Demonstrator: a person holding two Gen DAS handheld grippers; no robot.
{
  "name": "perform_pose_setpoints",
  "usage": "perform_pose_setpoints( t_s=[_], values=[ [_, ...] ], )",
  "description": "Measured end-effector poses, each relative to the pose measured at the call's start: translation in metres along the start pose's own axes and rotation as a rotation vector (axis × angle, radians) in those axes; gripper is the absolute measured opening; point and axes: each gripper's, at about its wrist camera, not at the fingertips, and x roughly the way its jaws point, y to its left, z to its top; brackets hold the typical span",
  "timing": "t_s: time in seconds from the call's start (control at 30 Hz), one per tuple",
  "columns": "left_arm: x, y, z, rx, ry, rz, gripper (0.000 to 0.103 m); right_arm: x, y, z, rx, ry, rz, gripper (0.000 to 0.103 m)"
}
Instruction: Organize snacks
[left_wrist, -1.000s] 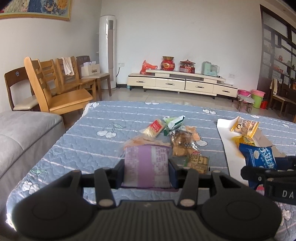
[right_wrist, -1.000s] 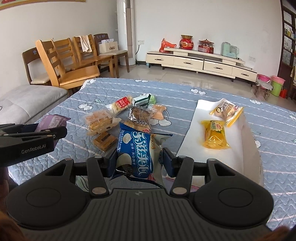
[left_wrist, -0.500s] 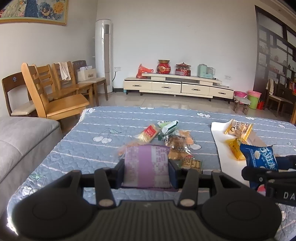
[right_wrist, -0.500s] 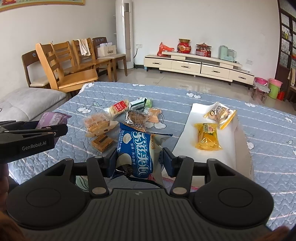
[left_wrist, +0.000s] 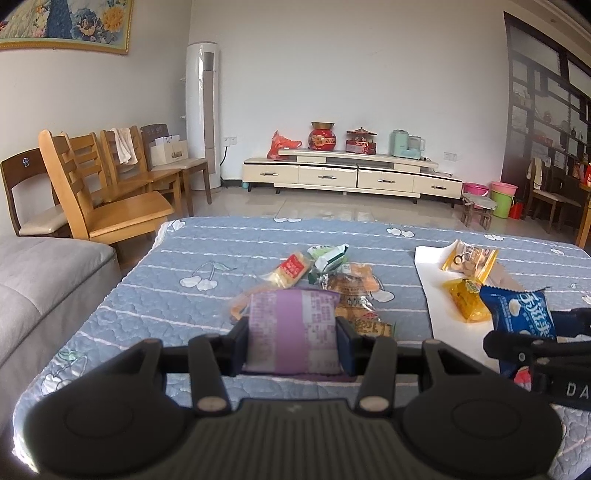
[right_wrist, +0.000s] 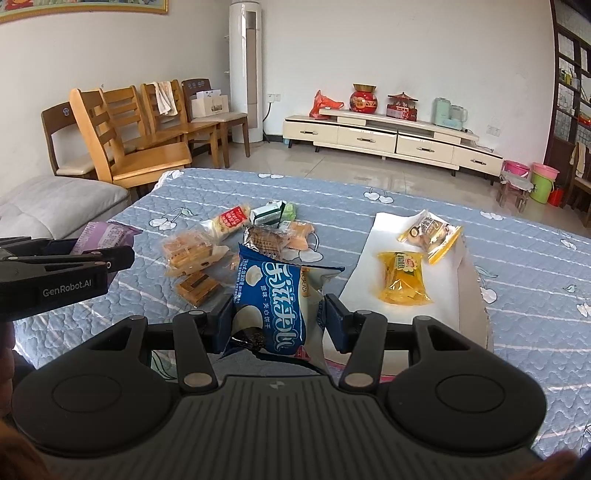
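My left gripper (left_wrist: 292, 341) is shut on a purple snack packet (left_wrist: 292, 328) and holds it above the near part of the blue quilted table (left_wrist: 221, 251). My right gripper (right_wrist: 277, 317) is shut on a blue snack packet (right_wrist: 275, 306), also seen in the left wrist view (left_wrist: 521, 317). A white tray (right_wrist: 373, 258) at the right holds a yellow packet (right_wrist: 402, 280) and a gold packet (right_wrist: 430, 232). Several loose snacks (right_wrist: 229, 240) lie in a pile at the table's middle. The left gripper shows at the left of the right wrist view (right_wrist: 122, 254).
A grey sofa (left_wrist: 44, 280) runs along the table's left side. Wooden chairs (left_wrist: 110, 192) stand beyond the far left corner. A TV cabinet (left_wrist: 351, 177) is against the far wall. Coloured buckets (left_wrist: 498, 192) sit on the floor at the right.
Both grippers have risen and tilted up a little, each still holding its packet. The snacks on the table have not moved.
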Motion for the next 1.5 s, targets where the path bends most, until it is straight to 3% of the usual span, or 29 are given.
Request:
perform_pose_setpoints(
  t_s=[1.5],
  values=[
    [0.002, -0.056, 0.013, 0.096, -0.038, -0.104, 0.046, -0.026, -0.039, -0.004, 0.097, -0.058, -0.128, 0.063]
  ],
)
